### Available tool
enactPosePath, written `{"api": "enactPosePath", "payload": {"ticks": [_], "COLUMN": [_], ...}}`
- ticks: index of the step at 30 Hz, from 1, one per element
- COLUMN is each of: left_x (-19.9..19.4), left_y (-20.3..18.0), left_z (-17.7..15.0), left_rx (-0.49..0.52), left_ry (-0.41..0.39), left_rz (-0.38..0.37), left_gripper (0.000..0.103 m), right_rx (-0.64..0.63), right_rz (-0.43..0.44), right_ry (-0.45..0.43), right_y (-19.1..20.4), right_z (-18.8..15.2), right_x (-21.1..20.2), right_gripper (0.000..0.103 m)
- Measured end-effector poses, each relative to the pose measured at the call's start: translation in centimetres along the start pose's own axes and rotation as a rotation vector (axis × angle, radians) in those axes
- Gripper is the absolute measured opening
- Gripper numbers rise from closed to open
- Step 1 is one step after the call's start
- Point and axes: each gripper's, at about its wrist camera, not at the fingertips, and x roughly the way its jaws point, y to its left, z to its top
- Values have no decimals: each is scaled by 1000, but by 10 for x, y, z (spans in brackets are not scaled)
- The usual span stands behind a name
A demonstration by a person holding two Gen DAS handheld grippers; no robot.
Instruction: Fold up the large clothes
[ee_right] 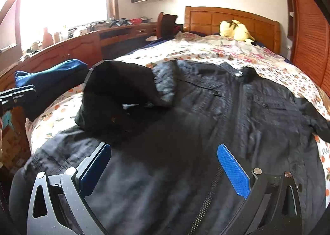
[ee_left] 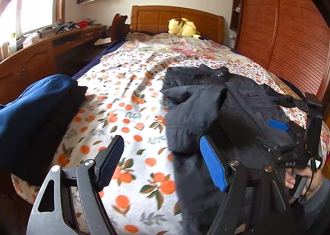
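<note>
1. At nine o'clock in our left wrist view we see a blue folded garment piled at the bed's near left corner; it lies well apart from the jacket.
2. Our left gripper hangs over the orange-print sheet with its jaws spread wide and nothing between them; its left pad is over bare sheet, while its blue right pad sits just over the jacket's edge.
3. The black jacket lies front-up on the bed from the centre toward three o'clock, collar toward the headboard; its left sleeve is folded in across the chest.
4. At twelve o'clock a yellow plush toy rests against the headboard.
5. At four o'clock in the same view we see our right gripper held in a hand above the jacket's front.
6. From the right wrist view, the right gripper is also spread wide and holds nothing; it hovers over the jacket's lower front near the zipper.
</note>
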Motion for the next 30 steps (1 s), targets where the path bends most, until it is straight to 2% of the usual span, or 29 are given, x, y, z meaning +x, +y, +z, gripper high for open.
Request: {"api": "enactPosePath", "payload": {"ticks": [7,14,16,17,18,20,21,24,26,30], "left_x": [-16,-31,-34,-35,-36,-37,-37,-38,-38,-34], "left_y": [30,53,57,59,59,60,60,58,54,40], "left_z": [-9,-15,-17,-18,-19,-20,-20,-20,-19,-14], "left_rx": [-30,-37,-39,-39,-37,-34,-34,-31,-26,-13], "left_ry": [-20,-36,-34,-33,-32,-34,-33,-35,-38,-40], "left_rz": [25,65,74,78,83,91,92,87,79,59], "left_gripper": [77,77,77,77,77,77,77,77,77,77], "right_rx": [-80,-117,-140,-150,-158,-184,-201,-231,-219,-123], "right_rz": [78,131,137,144,151,175,179,191,192,167], "right_ry": [10,100,131,149,162,182,184,138,79,-66], "right_y": [34,52,58,60,62,63,63,61,51,8], "right_z": [24,40,46,46,46,46,47,51,55,74], "right_x": [27,80,94,101,104,109,108,96,79,30], "right_gripper": [100,87,78,66,45,25,19,9,8,8]}}
